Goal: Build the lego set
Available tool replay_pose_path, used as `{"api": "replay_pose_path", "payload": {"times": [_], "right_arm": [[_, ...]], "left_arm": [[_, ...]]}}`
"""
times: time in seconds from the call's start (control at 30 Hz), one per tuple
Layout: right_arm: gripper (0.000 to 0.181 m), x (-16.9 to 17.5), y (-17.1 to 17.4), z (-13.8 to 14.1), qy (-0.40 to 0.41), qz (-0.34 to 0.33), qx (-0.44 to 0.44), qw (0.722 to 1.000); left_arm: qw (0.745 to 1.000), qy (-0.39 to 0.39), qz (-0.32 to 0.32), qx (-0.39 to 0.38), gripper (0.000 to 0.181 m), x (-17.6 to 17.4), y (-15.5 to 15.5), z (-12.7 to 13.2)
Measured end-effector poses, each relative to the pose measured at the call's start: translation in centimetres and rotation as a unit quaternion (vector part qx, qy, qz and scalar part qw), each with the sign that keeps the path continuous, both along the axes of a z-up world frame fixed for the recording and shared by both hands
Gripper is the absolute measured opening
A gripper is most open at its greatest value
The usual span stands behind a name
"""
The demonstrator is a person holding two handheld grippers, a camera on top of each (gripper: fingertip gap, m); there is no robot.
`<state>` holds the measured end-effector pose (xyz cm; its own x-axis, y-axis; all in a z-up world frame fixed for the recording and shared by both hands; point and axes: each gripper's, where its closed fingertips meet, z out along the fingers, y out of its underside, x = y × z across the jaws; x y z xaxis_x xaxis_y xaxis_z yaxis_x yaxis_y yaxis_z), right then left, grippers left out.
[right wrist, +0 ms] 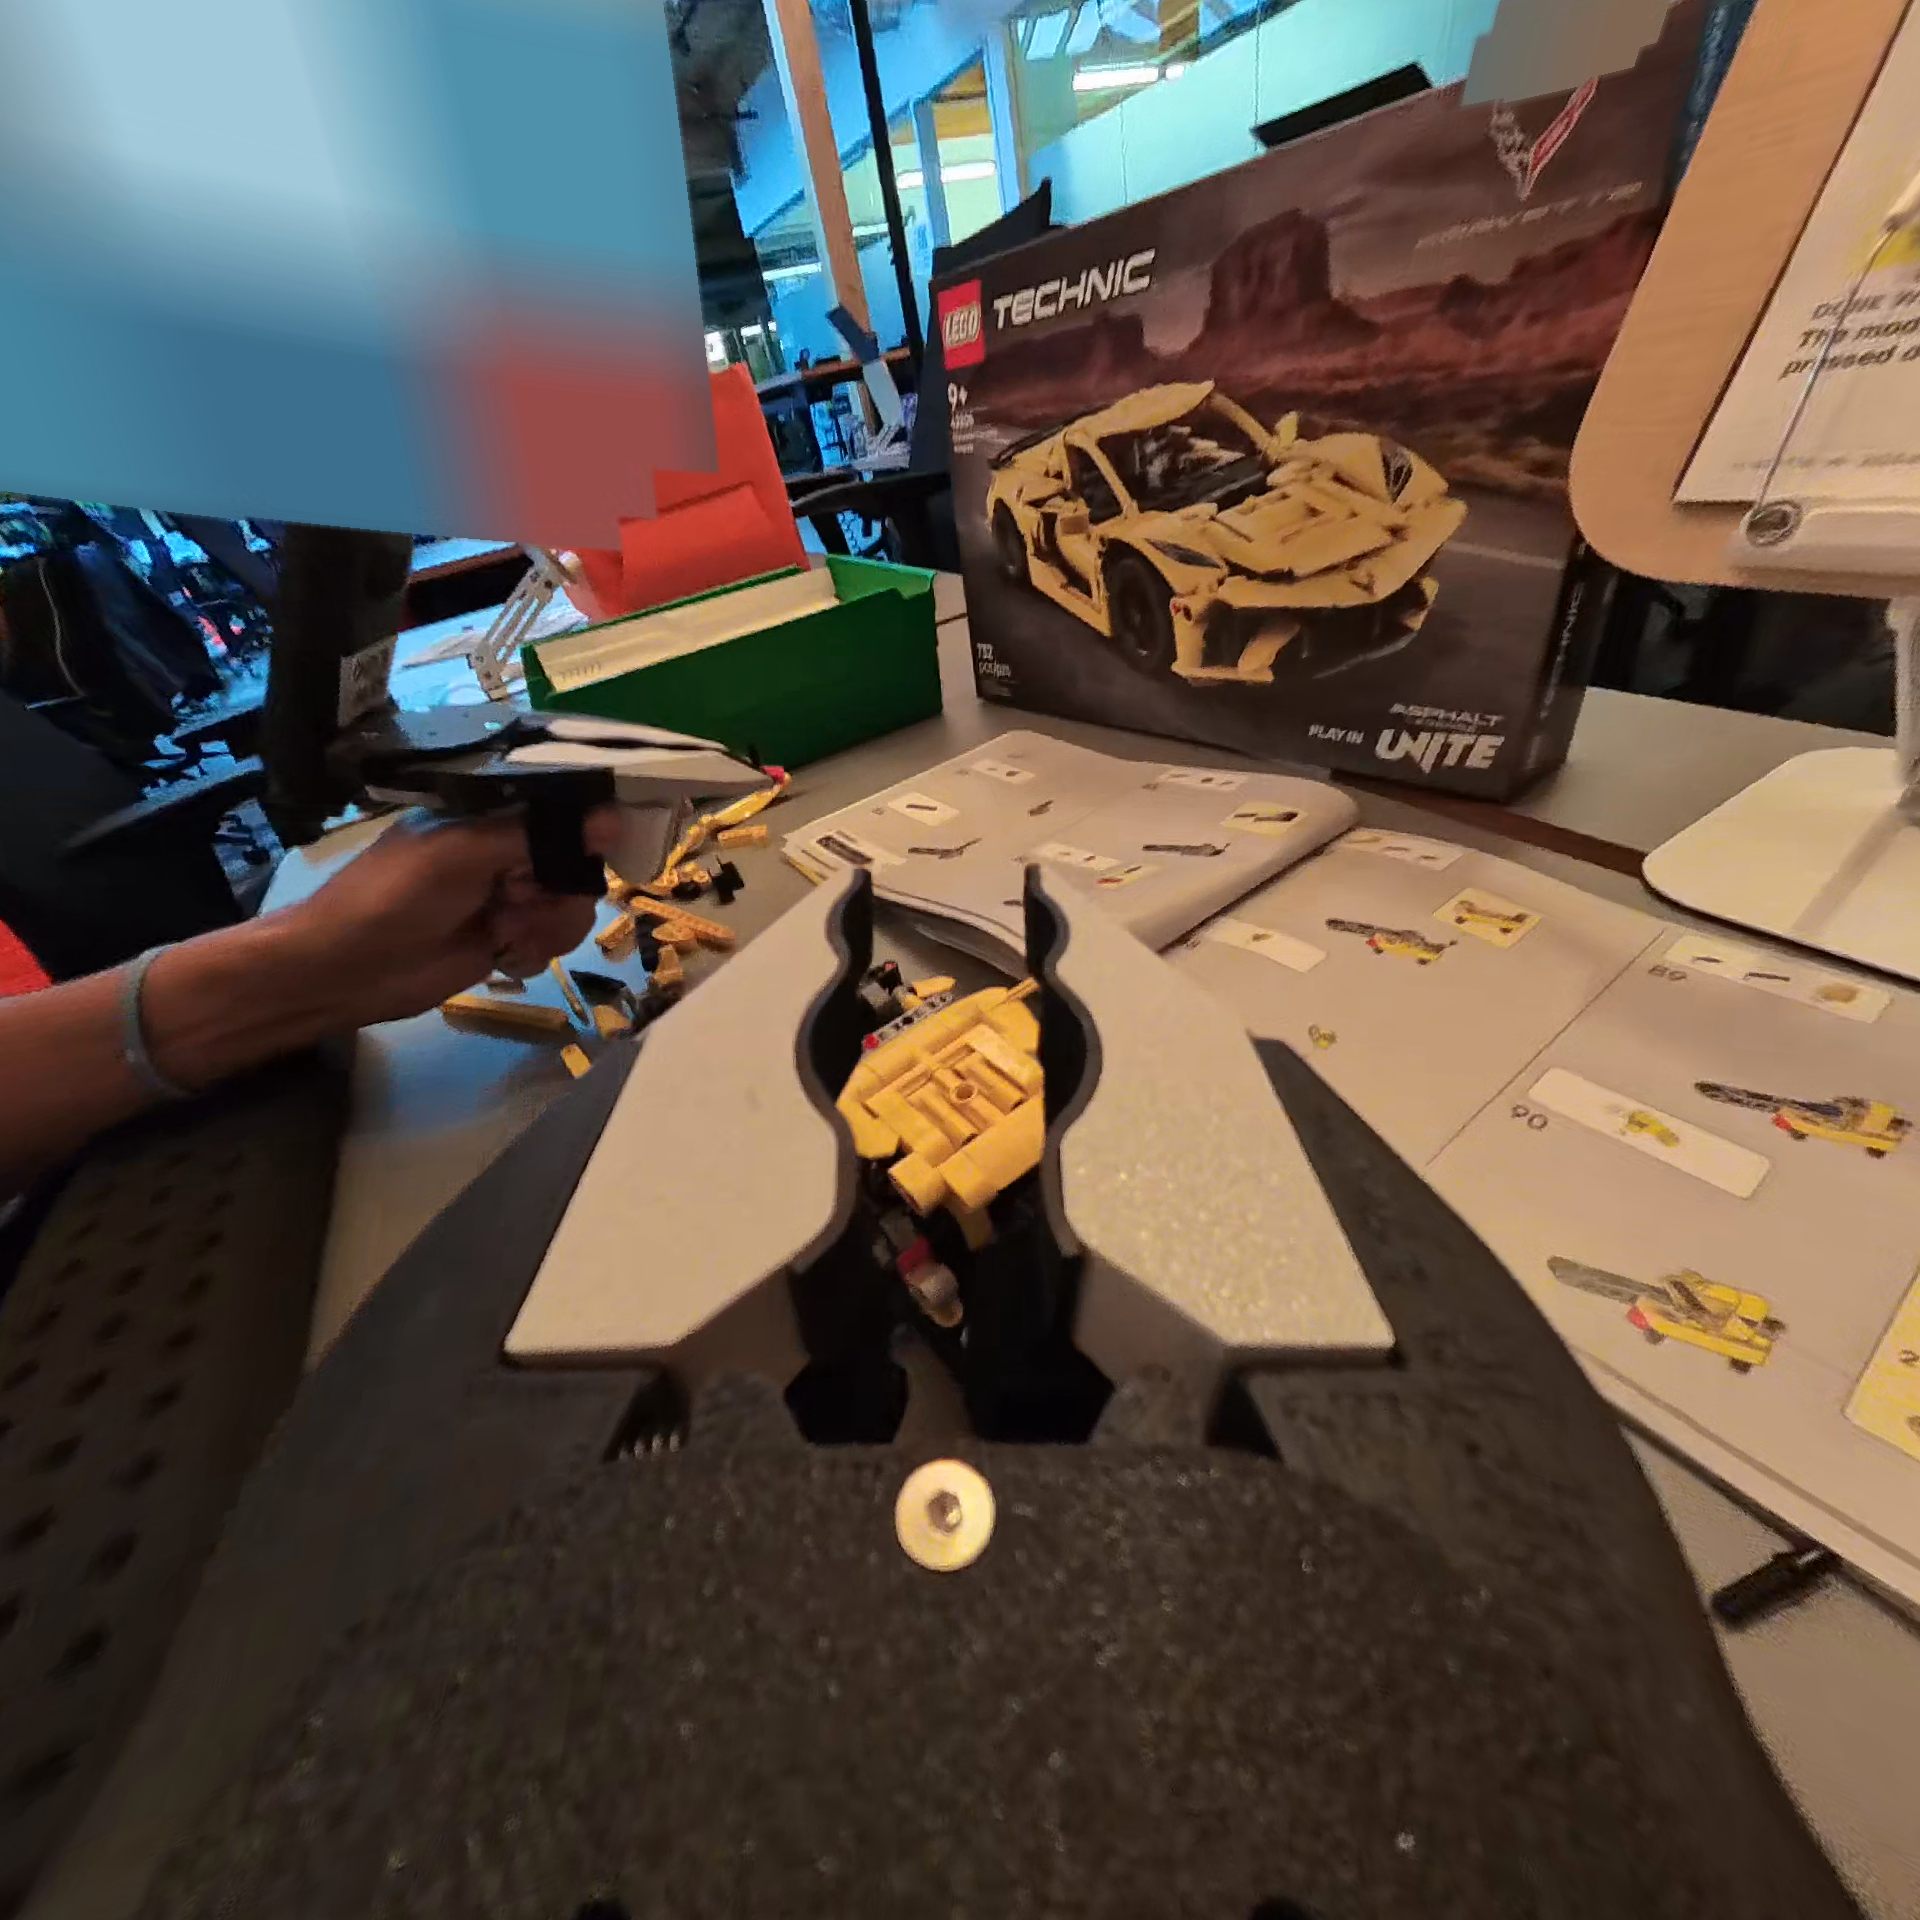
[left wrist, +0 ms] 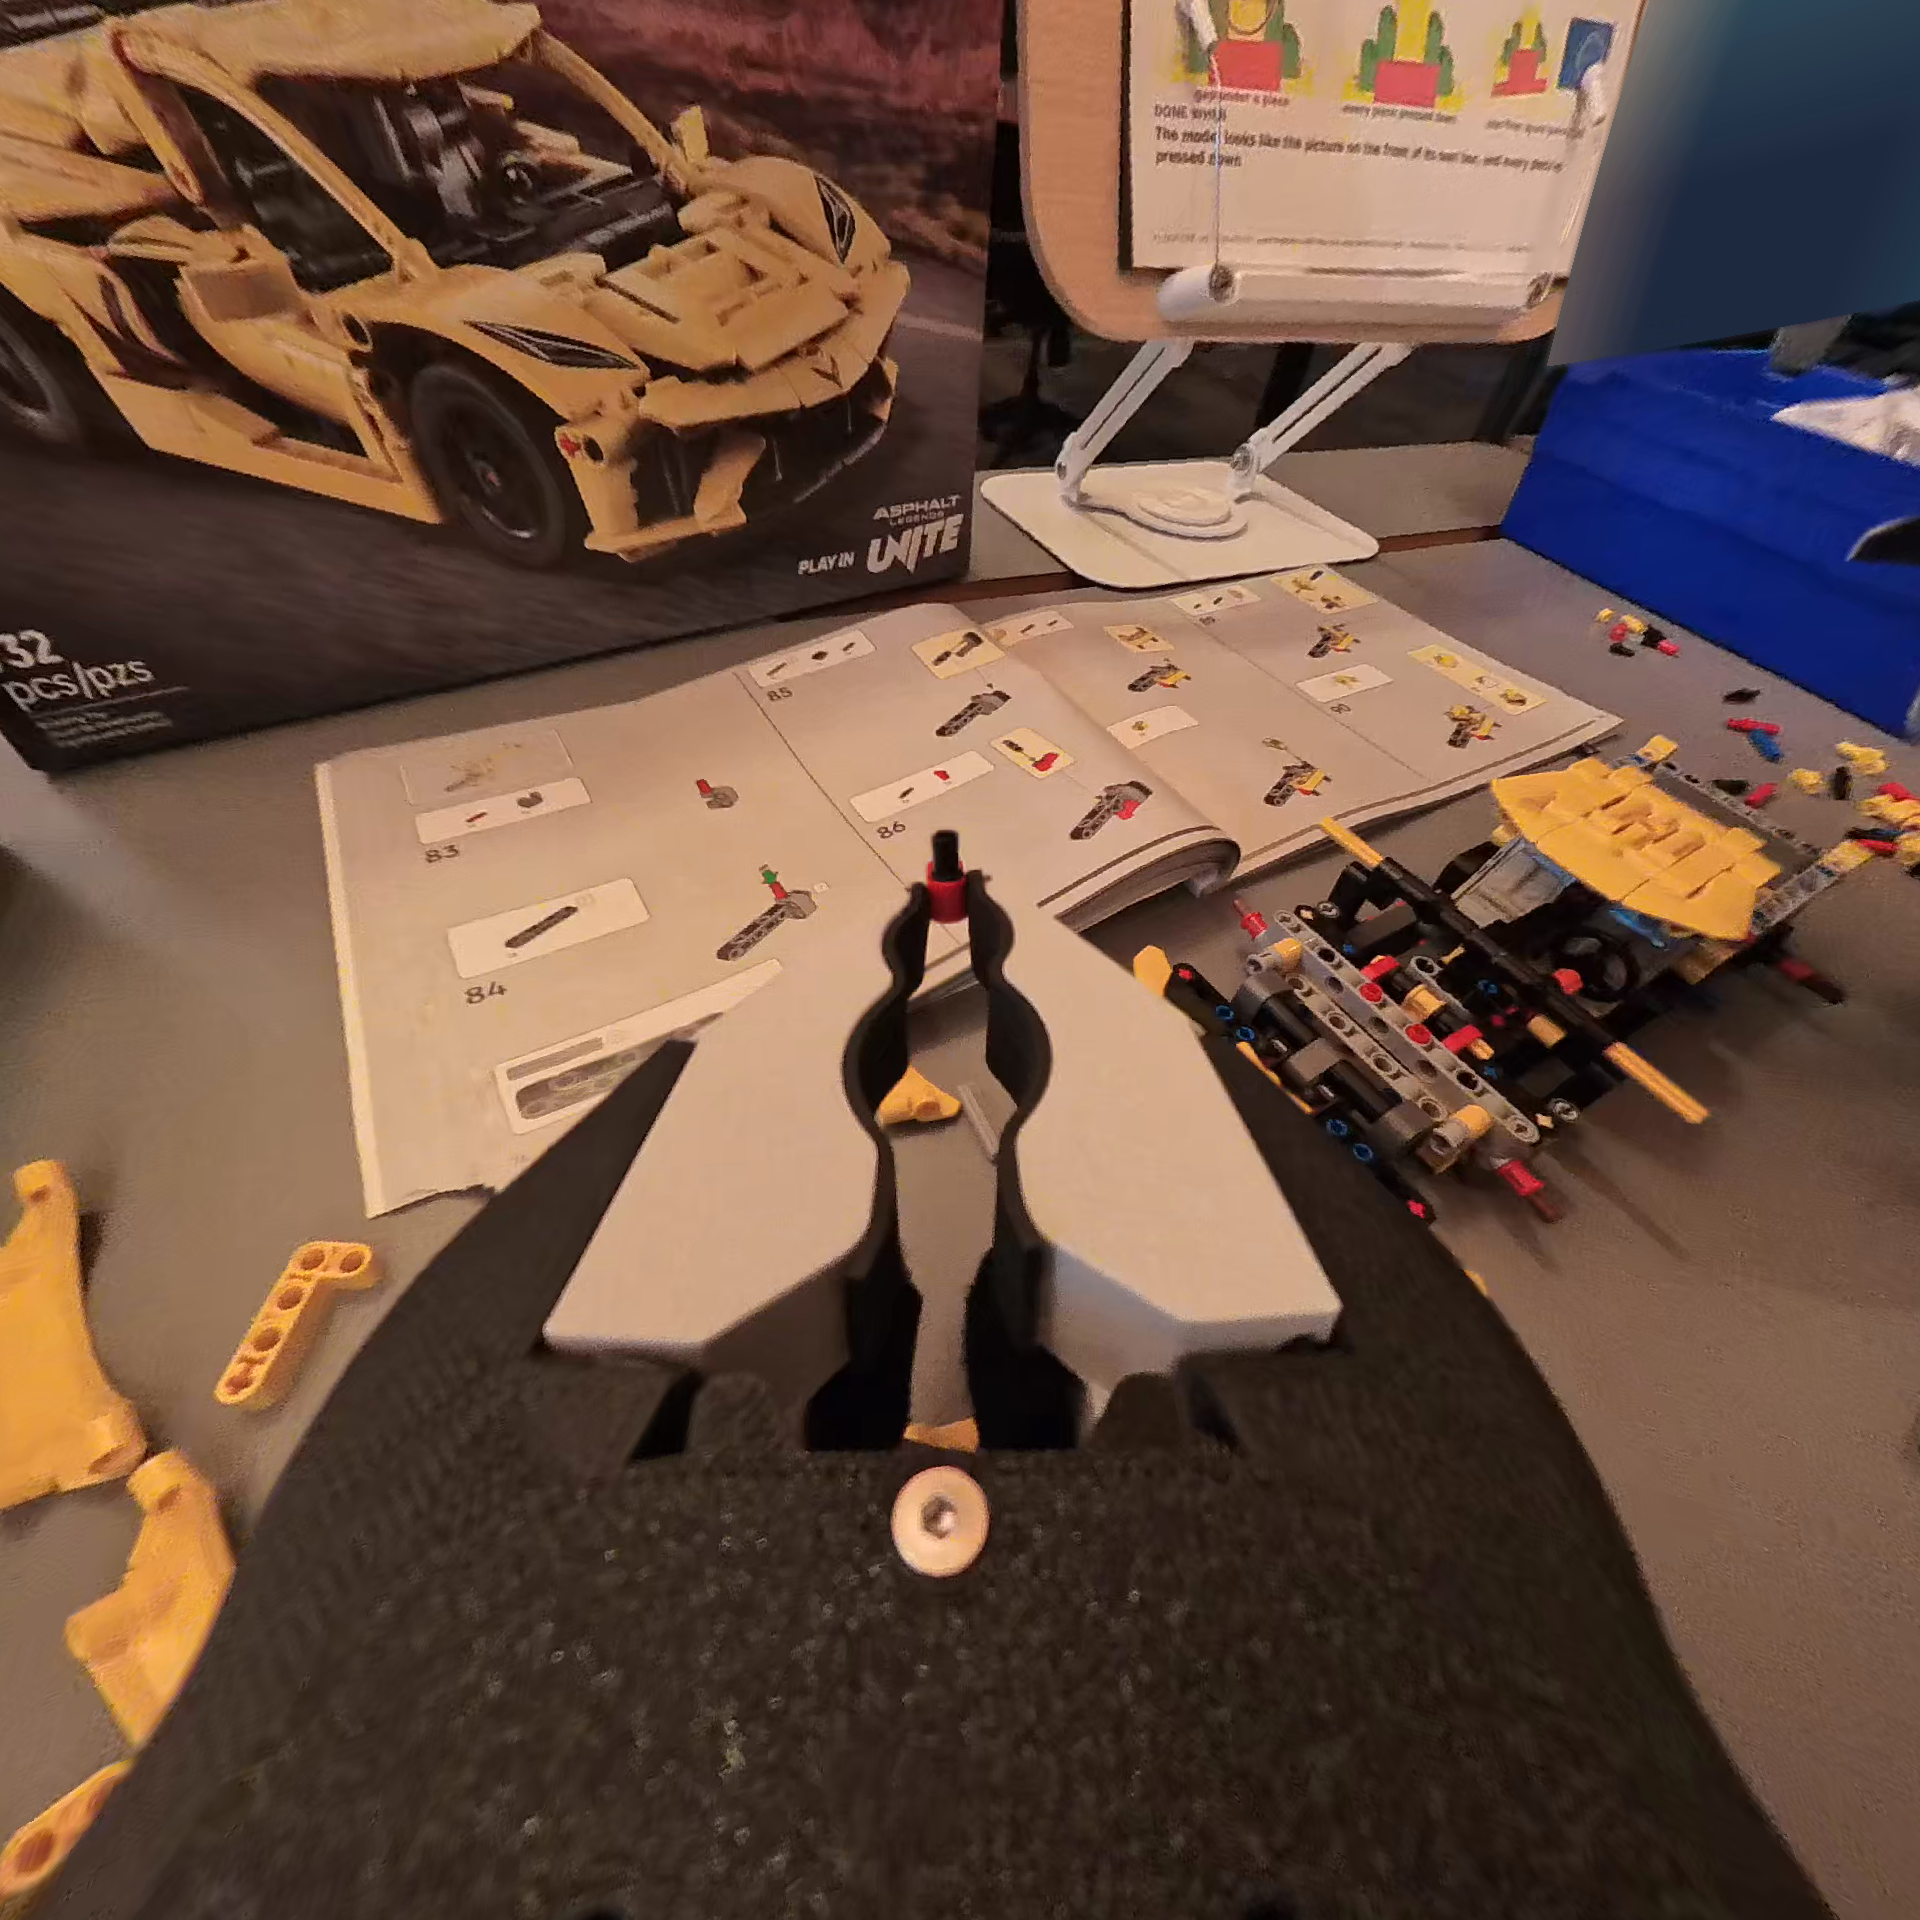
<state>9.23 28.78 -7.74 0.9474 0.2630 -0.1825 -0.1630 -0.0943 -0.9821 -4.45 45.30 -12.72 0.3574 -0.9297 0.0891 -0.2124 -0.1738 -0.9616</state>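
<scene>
Left tool (left wrist: pixel 945 896) pinching small red-and-black pin (left wrist: pixel 944 881) above open manual (left wrist: pixel 644 883); tiny, rigid, likely slippery, best gripped at collar. Right tool (right wrist: pixel 943 894) spread over yellow car assembly (right wrist: pixel 961 1101) on bench (left wrist: pixel 208 1091)

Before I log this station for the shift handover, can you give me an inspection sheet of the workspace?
Surface: grey table, crowded.
Job's things: part-built car model right of the open instruction booklet; set box standing behind.
Clutter: loose yellow pieces at left, small pieces scattered at right, blue bin, green bin, sheet stand.
Grippers: left hand-held gripper shut on a small red and black pin; right hand-held gripper open, over the model.
Cables: nothing seen.
Surroundings: office space with chairs behind; a person's hand holds the left hand-held gripper.
</scene>
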Motion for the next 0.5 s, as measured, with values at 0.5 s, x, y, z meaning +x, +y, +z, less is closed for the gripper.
{"api": "replay_pose_path", "payload": {"times": [0.5], "right_arm": [[0.027,-0.5,0.1,-1.7,-0.05,0.004,-0.033,0.998]], "left_arm": [[0.998,-0.034,-0.049,-0.018,0.007,0.8,-1.2,0.1]]}}
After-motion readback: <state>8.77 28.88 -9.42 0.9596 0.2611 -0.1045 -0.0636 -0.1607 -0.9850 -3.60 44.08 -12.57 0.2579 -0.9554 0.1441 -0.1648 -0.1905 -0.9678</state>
